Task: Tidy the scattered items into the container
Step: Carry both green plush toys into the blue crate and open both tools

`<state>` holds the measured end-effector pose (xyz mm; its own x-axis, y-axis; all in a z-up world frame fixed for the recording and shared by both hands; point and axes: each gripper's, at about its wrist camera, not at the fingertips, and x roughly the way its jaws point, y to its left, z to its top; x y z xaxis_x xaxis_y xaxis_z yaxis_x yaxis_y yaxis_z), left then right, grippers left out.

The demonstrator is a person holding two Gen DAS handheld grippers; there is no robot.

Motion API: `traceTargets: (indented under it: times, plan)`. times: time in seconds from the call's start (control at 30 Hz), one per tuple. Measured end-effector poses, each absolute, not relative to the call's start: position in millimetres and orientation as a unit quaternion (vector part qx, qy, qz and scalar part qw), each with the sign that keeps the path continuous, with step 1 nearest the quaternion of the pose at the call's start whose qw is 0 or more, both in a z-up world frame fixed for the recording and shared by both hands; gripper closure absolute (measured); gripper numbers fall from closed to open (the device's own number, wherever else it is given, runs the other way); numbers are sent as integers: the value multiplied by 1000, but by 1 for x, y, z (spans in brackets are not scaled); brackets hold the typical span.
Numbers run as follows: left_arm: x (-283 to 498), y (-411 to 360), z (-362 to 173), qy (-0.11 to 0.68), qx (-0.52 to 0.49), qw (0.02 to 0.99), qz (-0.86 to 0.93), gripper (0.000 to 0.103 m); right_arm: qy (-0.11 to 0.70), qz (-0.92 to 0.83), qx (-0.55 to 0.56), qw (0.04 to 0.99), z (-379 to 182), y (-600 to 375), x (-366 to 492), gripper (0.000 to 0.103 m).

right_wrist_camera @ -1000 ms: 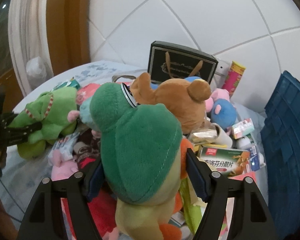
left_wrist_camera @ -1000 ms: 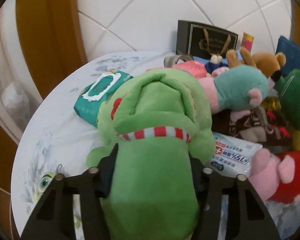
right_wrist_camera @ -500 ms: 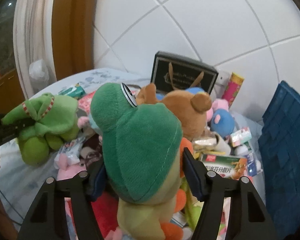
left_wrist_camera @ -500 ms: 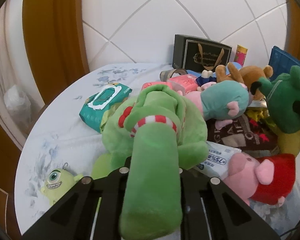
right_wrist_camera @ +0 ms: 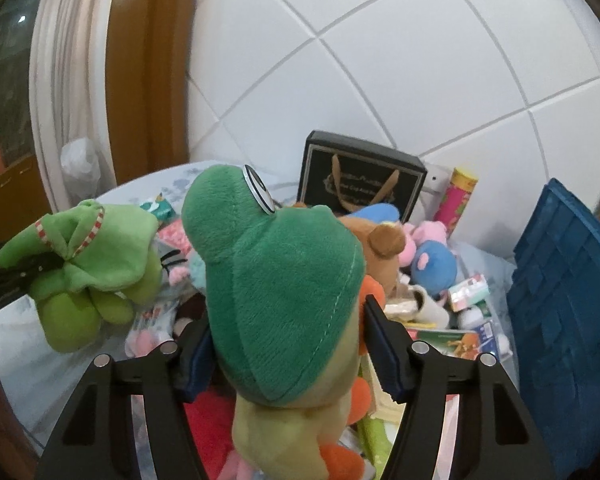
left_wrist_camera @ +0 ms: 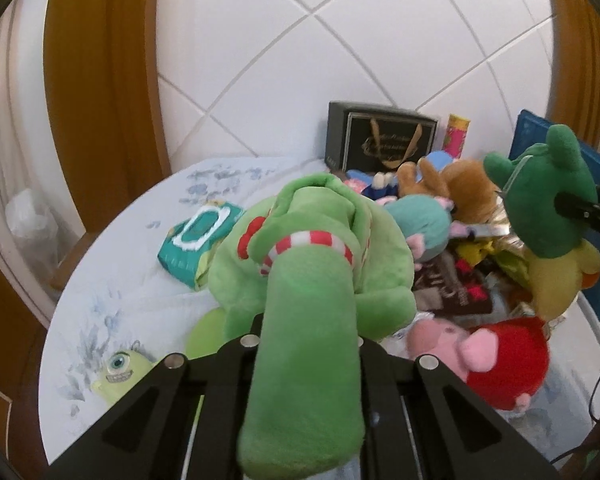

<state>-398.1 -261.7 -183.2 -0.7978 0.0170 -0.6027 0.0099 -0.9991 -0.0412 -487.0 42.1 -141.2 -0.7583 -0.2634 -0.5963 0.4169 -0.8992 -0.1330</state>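
My left gripper (left_wrist_camera: 306, 344) is shut on a light green plush with a red-and-white striped band (left_wrist_camera: 312, 264) and holds it above the table; the plush also shows in the right wrist view (right_wrist_camera: 96, 256). My right gripper (right_wrist_camera: 286, 332) is shut on a dark green frog plush with a yellow belly (right_wrist_camera: 280, 292), lifted above the pile; the frog also shows in the left wrist view (left_wrist_camera: 548, 216). A blue crate (right_wrist_camera: 568, 304) stands at the right.
A round white table (left_wrist_camera: 112, 280) holds a pile of plush toys, a brown bear (right_wrist_camera: 384, 248), a red and pink plush (left_wrist_camera: 496, 364), a teal wipes pack (left_wrist_camera: 196, 244), a small green one-eyed toy (left_wrist_camera: 120, 368), a black gift box (right_wrist_camera: 360, 176) and snack packets.
Both grippers have risen and drawn back with their plush toys. The light green plush has been gripped tighter and now hangs clear of the table.
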Motion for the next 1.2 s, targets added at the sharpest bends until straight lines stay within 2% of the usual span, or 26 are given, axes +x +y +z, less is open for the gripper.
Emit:
traceTargets:
  times: [0.53, 0.83, 1.2]
  plan:
    - [-401, -191, -98, 19, -247, 93, 964, 93, 99, -960, 235, 118, -66, 91, -443, 38]
    - [-409, -118, -59, 39, -211, 177, 961, 93, 74, -973, 216, 47, -31, 148, -417, 38]
    - [-406, 8, -5, 59, -160, 242, 955, 93, 49, -983, 176, 12, 14, 239, -388, 38]
